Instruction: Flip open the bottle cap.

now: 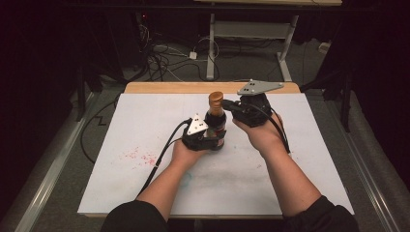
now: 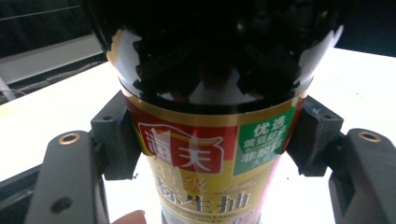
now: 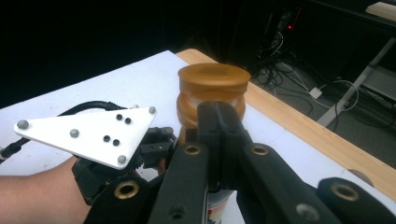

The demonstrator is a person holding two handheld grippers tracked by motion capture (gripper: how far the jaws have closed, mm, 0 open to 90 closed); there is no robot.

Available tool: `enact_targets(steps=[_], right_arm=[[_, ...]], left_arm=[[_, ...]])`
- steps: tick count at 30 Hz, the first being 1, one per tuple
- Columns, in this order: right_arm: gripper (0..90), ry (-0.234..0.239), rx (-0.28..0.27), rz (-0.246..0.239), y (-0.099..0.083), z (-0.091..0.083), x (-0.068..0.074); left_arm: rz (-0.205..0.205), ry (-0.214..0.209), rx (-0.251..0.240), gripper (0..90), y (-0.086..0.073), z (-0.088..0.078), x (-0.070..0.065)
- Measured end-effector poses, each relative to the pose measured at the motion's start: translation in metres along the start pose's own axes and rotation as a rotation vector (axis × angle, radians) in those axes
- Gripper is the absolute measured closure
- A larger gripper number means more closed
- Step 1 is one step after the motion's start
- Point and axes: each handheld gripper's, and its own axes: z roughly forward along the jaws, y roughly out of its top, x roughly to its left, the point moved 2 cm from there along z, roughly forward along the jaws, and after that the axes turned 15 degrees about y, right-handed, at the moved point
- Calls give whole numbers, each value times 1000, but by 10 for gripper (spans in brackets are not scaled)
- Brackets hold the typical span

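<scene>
A dark soy sauce bottle (image 1: 217, 126) with a red, gold and green label (image 2: 210, 154) stands upright at the middle of the white table top (image 1: 300, 145). My left gripper (image 1: 214, 140) is shut on its body, a black pad (image 2: 114, 140) pressing on each side. The amber screw cap (image 1: 215, 99) tops the bottle. My right gripper (image 1: 225, 104) comes in from the right at cap height. In the right gripper view its jaws are shut together, and their tips (image 3: 219, 114) rest against the near side of the cap (image 3: 212, 84). Whether they pinch anything I cannot tell.
Red speckles (image 1: 140, 157) stain the table's left part. A wooden strip (image 1: 164, 87) runs along the far edge. Beyond it lie floor cables (image 1: 159, 58) and the metal legs (image 1: 211, 48) of another table. Dark curtains close both sides.
</scene>
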Motion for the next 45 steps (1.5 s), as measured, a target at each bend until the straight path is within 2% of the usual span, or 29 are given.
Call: enact_targets(steps=[31,45], right_arm=[[900,4,-32,-6,10,2,-5],[900,6,-44,-17,21,6,-4]], left_arm=[[-6,5,4,290,1,0,1],[-7,1,2,289,1,0,0]])
